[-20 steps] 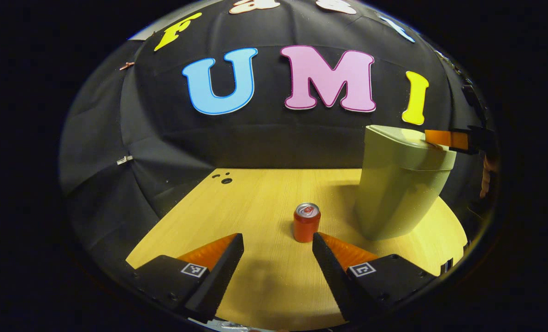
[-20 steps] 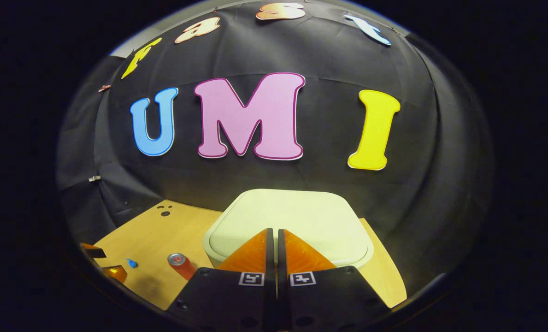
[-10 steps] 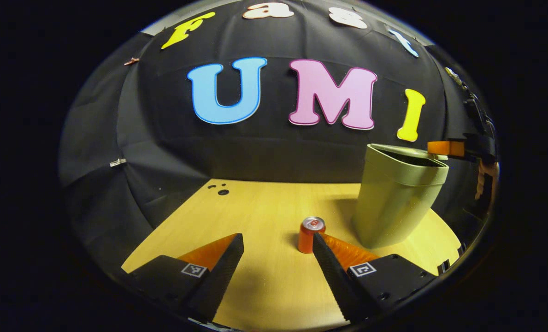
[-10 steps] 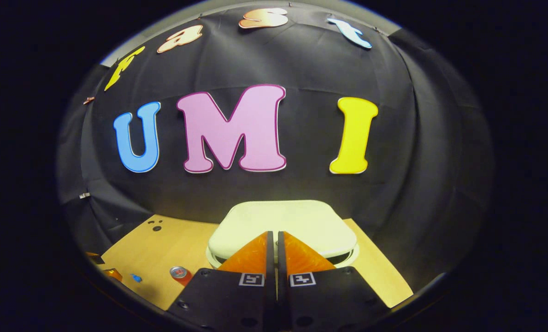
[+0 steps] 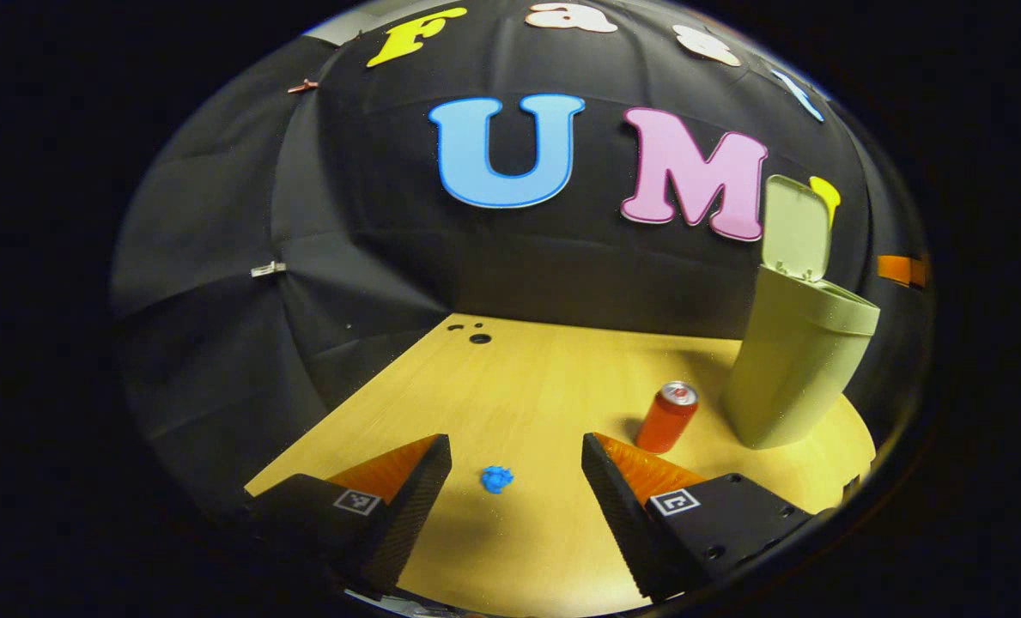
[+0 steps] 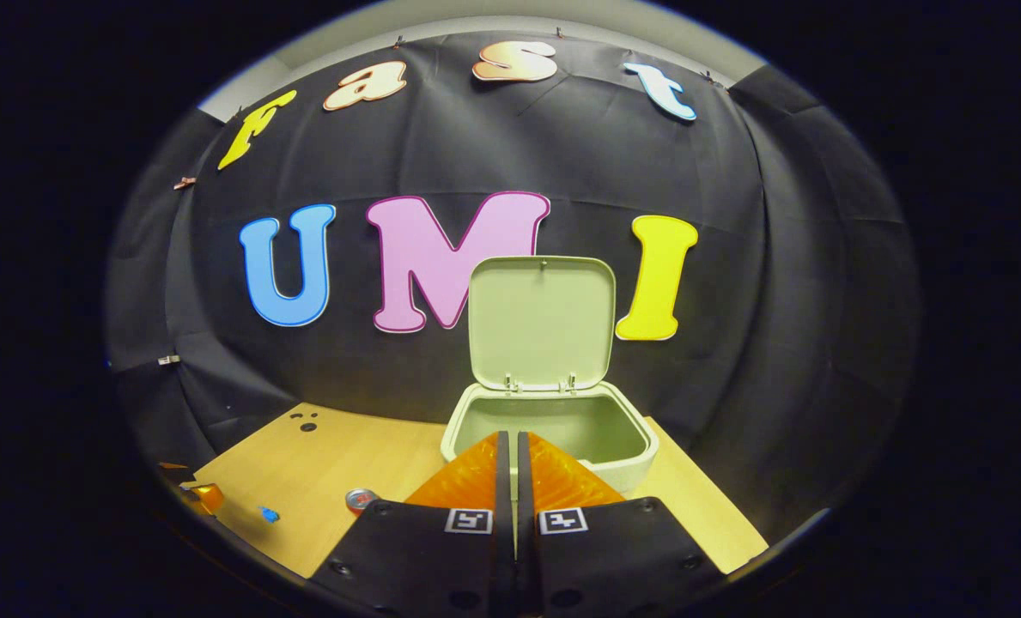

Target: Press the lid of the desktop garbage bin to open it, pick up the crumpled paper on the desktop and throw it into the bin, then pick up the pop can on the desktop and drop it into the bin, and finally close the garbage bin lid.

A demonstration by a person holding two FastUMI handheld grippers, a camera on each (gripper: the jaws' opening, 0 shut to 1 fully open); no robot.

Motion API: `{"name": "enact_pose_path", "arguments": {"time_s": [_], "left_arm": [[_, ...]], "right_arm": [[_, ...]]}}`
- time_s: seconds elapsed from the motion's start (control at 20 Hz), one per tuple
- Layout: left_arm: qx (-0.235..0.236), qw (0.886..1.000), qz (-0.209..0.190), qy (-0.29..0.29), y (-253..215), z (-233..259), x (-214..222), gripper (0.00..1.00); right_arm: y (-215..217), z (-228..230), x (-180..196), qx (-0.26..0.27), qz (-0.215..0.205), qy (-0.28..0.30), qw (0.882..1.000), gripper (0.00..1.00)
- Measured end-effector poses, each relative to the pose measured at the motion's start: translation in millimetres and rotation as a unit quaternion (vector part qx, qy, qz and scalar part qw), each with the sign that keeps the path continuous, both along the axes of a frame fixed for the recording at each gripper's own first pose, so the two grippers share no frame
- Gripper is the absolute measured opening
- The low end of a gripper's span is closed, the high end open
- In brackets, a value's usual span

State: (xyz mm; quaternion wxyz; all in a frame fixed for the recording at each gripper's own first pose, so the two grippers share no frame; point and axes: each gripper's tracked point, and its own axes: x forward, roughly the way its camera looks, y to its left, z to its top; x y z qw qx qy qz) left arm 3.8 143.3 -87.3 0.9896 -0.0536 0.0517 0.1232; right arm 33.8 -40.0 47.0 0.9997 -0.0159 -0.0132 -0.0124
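Observation:
The pale green bin (image 5: 798,369) stands at the right of the wooden table (image 5: 519,378), its lid (image 5: 793,230) flipped upright. A red pop can (image 5: 666,418) stands just left of the bin. A small blue crumpled paper (image 5: 497,479) lies on the table between the spread fingers of my left gripper (image 5: 517,442), which is open and holds nothing. In the right gripper view the open bin (image 6: 553,429) and its raised lid (image 6: 540,322) sit straight ahead. My right gripper (image 6: 510,436) is shut and empty, just in front of and above the bin's rim. The can (image 6: 360,499) and paper (image 6: 268,514) lie at lower left.
Small round holes (image 5: 479,338) mark the table's far left corner. Black cloth walls close the table at the back and left. The right gripper (image 5: 901,269) shows beyond the bin in the left gripper view, and the left gripper (image 6: 197,493) shows at the lower left edge of the right gripper view.
The bin lid has sprung from closed to fully upright. My right gripper has drawn back off the lid. My left gripper has swung left, bringing the blue paper between its fingers.

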Motion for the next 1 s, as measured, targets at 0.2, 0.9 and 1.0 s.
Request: {"name": "enact_pose_path", "arguments": {"time_s": [0.2,0.9,1.0], "left_arm": [[-0.013,1.0,0.007,0.013,13,-16,9,0.95],[-0.014,0.996,-0.005,0.091,23,-93,79,0.96],[-0.019,0.995,-0.008,0.103,23,-105,86,0.96]], "right_arm": [[1,-20,-17,-0.002,-0.005,0.026,1.0,0.05],[1,-62,-60,0.022,-0.032,0.082,0.996,0.05],[0,-70,-68,0.022,-0.037,0.096,0.994,0.13]]}}
